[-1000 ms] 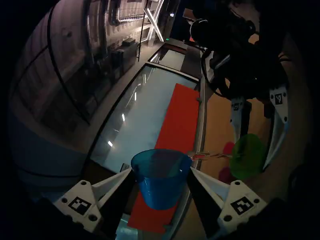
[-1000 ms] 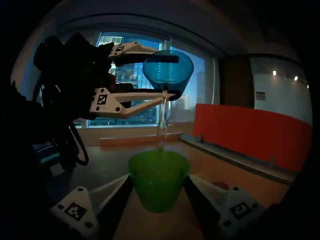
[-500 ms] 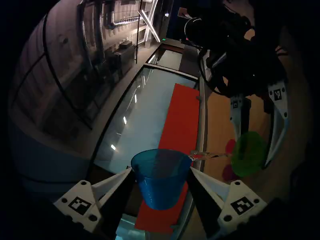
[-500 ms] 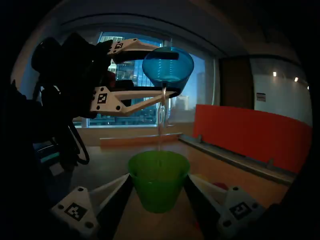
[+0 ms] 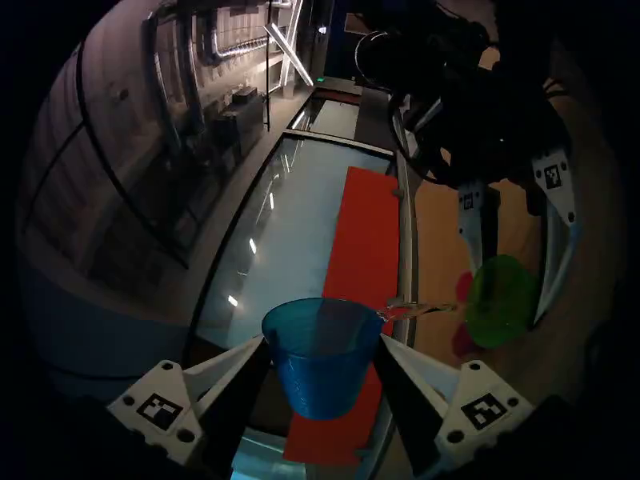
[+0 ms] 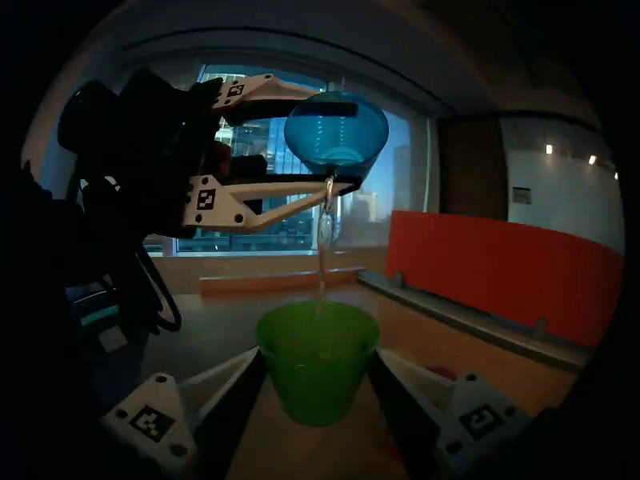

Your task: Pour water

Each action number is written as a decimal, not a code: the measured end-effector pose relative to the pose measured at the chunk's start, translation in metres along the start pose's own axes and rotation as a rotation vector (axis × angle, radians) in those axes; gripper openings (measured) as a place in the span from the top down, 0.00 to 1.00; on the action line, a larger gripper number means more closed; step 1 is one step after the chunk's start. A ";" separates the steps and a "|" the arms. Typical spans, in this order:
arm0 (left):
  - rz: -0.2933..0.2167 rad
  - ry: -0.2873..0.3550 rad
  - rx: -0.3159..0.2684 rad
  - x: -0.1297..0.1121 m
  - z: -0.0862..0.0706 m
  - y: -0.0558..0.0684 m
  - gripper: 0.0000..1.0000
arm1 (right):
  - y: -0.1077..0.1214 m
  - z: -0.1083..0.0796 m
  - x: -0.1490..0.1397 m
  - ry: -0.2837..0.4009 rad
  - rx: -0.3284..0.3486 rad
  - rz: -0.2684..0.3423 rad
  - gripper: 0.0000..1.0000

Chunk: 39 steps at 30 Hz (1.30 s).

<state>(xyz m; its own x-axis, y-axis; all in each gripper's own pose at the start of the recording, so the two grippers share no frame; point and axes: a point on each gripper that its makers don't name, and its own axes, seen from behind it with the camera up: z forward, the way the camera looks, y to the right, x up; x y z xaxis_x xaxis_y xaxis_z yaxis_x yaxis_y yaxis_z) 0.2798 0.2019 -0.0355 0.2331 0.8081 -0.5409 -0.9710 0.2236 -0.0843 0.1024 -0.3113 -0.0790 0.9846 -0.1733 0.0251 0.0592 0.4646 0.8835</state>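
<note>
A wide glass window (image 6: 404, 184) with city buildings beyond it spans the back of the room. Below it runs a long wooden worktop (image 6: 216, 328), edged by a flat orange-red partition panel (image 6: 496, 264). The left claw (image 5: 322, 342) sits high and is turned on its side. Its 2 fingers press on a translucent blue plastic cup (image 6: 336, 140), which is tipped steeply above the other cup. The right claw (image 6: 318, 354) grips a translucent green plastic cup (image 5: 500, 300) upright between both fingers; whether the cup rests on the worktop cannot be told. A thin stream of water (image 6: 322, 240) falls from the blue cup's lip into the green cup's open mouth
</note>
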 end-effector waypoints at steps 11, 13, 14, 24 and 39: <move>0.050 0.003 0.000 0.006 -0.001 0.004 0.16 | 0.001 -0.001 0.002 0.008 -0.003 0.001 0.14; 0.060 0.004 0.001 0.007 -0.002 0.005 0.16 | 0.000 -0.001 0.002 0.008 -0.003 0.001 0.14; 0.066 0.004 0.001 0.008 -0.002 0.005 0.16 | 0.000 -0.001 0.002 0.009 -0.003 0.001 0.14; 0.144 0.007 0.007 0.013 -0.002 -0.001 0.16 | 0.001 -0.004 0.004 0.016 -0.005 0.001 0.15; 0.259 0.015 0.017 0.021 -0.001 0.000 0.16 | 0.004 -0.006 0.006 0.024 -0.010 0.001 0.14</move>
<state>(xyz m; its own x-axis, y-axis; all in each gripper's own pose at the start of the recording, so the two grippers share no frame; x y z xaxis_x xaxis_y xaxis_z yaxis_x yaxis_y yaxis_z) 0.2851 0.2188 -0.0475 -0.0242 0.8316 -0.5548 -0.9971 0.0196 0.0729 0.1094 -0.3053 -0.0782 0.9883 -0.1515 0.0146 0.0596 0.4733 0.8789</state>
